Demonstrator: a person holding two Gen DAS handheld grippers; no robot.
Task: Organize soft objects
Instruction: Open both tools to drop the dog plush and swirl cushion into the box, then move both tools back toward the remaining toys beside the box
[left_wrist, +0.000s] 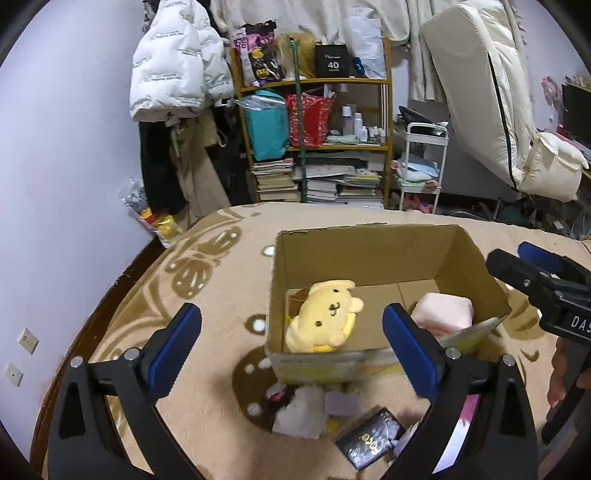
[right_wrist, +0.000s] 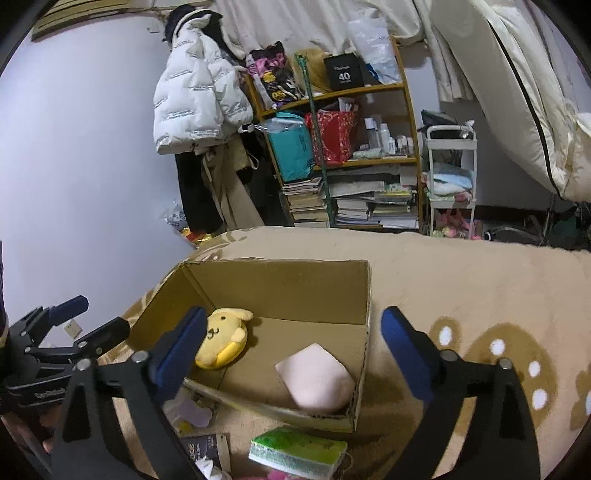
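Plush toy (left_wrist: 325, 314) and pink cushion (right_wrist: 317, 380) lie in the box (right_wrist: 273, 288); both tongs, left (left_wrist: 291, 339) and right (right_wrist: 293, 347), tilt downward, wide and empty.

A bed with a tan blanket (left_wrist: 207, 295) carries an open box (left_wrist: 369, 258), a green packet (right_wrist: 299, 452), a dark booklet (left_wrist: 369, 441) and grey plush (left_wrist: 301, 415).

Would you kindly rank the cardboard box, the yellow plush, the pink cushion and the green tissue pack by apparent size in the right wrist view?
1. cardboard box, clearly largest.
2. green tissue pack and pink cushion: look alike; the pack lies nearer the camera, so I won't rank them.
3. yellow plush, smallest, though partly hidden behind a gripper finger.
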